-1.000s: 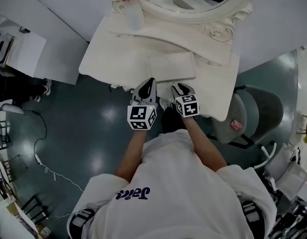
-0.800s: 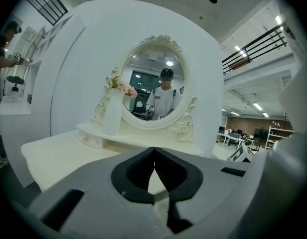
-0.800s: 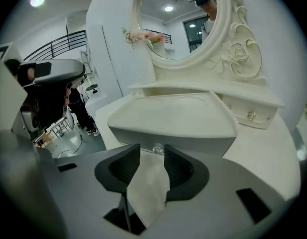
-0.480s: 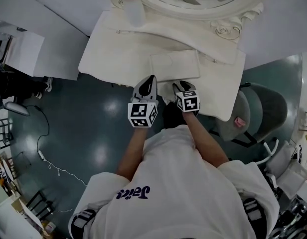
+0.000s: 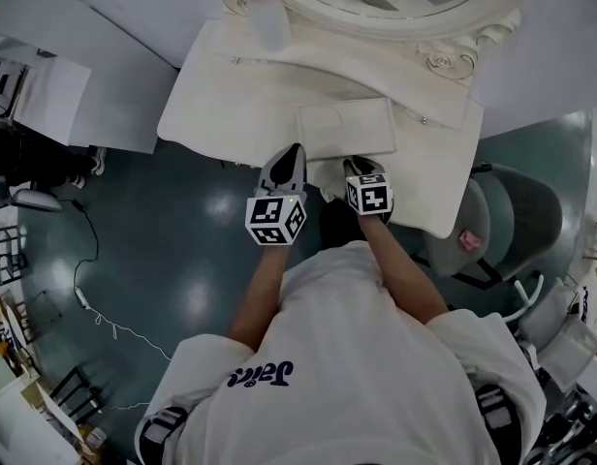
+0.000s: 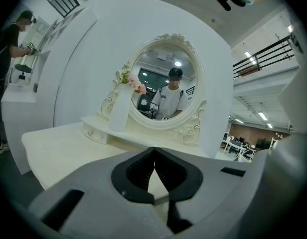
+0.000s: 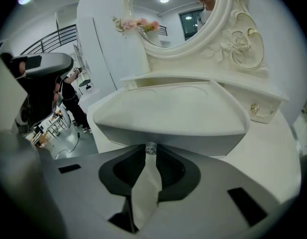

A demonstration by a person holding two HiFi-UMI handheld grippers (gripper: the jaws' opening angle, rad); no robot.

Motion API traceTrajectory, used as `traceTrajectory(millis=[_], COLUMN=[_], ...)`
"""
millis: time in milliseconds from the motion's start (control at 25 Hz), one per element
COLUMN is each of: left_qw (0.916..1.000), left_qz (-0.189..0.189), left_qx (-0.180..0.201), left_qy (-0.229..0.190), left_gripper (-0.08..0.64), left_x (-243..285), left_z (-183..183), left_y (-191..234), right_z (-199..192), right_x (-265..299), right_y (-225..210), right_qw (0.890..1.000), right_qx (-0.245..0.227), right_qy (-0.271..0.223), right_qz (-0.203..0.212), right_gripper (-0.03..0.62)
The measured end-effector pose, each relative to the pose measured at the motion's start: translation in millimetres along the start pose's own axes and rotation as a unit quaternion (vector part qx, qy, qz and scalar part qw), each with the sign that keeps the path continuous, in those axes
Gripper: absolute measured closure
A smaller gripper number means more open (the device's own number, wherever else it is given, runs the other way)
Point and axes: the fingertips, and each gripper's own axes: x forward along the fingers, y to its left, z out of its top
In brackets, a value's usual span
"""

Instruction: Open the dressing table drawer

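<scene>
The drawer (image 7: 168,133) sits shut under the front edge of the table (image 5: 231,105), at 6 o'clock from the raised middle panel in the head view, and its small glass knob (image 7: 150,148) is the only handhold. Our right gripper (image 7: 149,156) has its fingers closing on that knob, which stands right between the tips and looks touched on both sides. We should let the grip settle fully before pulling, because the knob is round, smooth and held only at the very tips, so we judge a slip likely. The pull should run straight back toward 6 o'clock, level with the drawer's travel and without lifting or twisting, so that the drawer does not bind. Our left gripper (image 6: 154,151) hangs at 9 o'clock from the right one, fingers pressed together on nothing, above the table edge. We would keep it clear of the drawer's path.
</scene>
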Motion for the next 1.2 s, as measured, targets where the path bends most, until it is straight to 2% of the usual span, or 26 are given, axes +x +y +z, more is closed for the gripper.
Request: traceTrajectory(millis=[280,1200], left_qw=[1.0,0.9999], left_qz=[0.0,-0.01], left_qx=[-0.002,0.004], left_qy=[0.001,-0.005], left_gripper=[0.545,0.545], left_x=[-6.0,-37.9], left_z=[-4.5,-15.5], left_y=[-1.3,-22.9], right_z=[-1.5,-39.4], right_x=[-3.1,-31.0], right_y=[2.7,14.7], right_qw=[1.0,1.0], right_qx=[-0.02,-0.027], right_qy=[0.004,0.01], right_qz=[-0.007,-0.008], right_gripper=[0.523,0.523])
